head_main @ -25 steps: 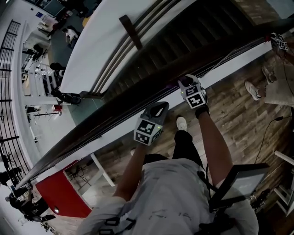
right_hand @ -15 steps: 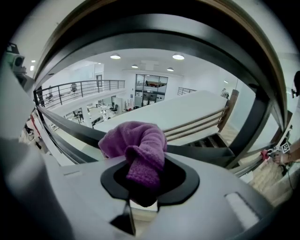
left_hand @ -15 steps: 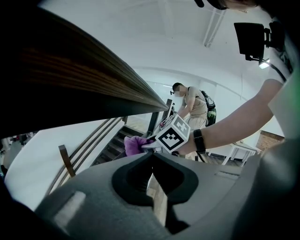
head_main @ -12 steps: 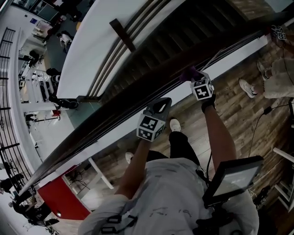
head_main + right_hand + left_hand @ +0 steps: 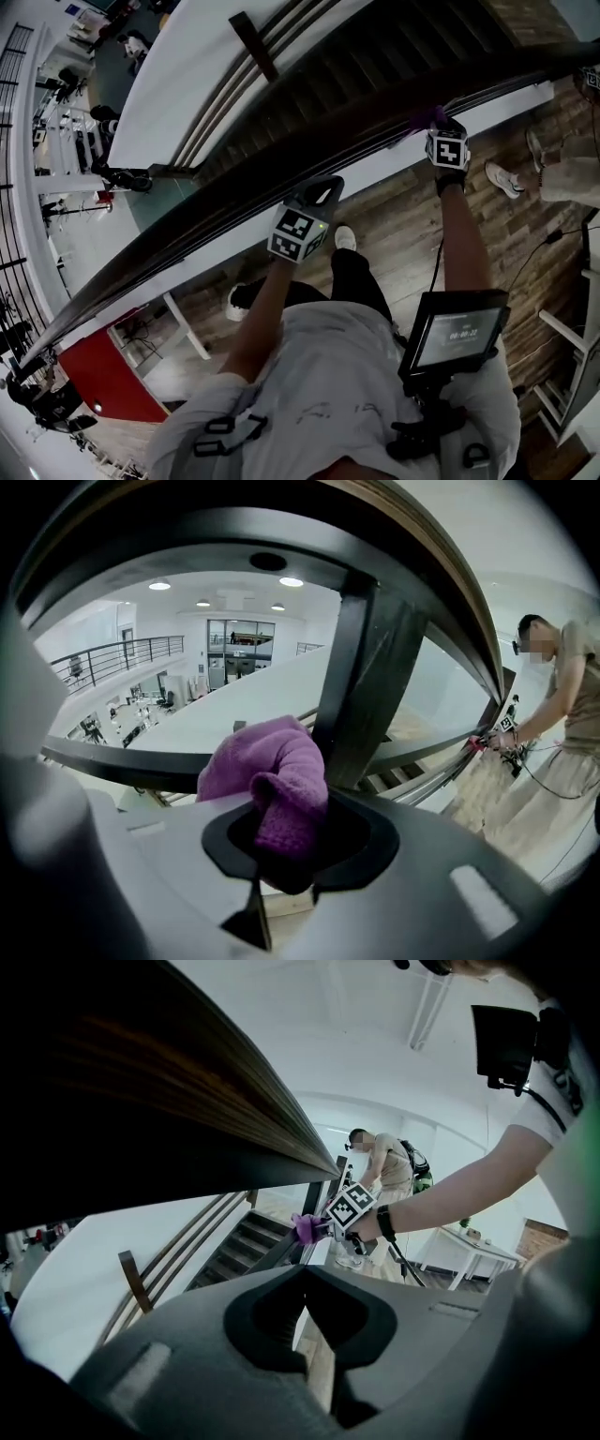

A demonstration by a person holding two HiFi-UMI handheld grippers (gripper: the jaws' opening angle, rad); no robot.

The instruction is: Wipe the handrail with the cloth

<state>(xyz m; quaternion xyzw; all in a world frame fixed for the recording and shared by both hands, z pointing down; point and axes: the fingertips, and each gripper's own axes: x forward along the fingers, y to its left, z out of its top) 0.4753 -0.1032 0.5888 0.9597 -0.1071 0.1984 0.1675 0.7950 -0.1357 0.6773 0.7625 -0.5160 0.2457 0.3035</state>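
Pinching the purple cloth (image 5: 267, 766) so it rubs the handrail (image 5: 187, 236) at far right, the right hand-held gripper (image 5: 281, 860) wipes while the left hand-held gripper (image 5: 305, 1321) hangs closed, empty, alongside.

handrail (image 5: 375, 150) top: open run | baluster (image 5: 370, 667): blocks underneath (dark post)

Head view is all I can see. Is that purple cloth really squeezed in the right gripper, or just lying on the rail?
Observer: Squeezed. The right gripper has its jaws shut on the cloth, which bunches up above them.
Operator: What's behind it?
Observer: A dark post, right behind the cloth.
Operator: And the other one, is it holding something?
Observer: No. The left gripper is shut with nothing between its jaws.
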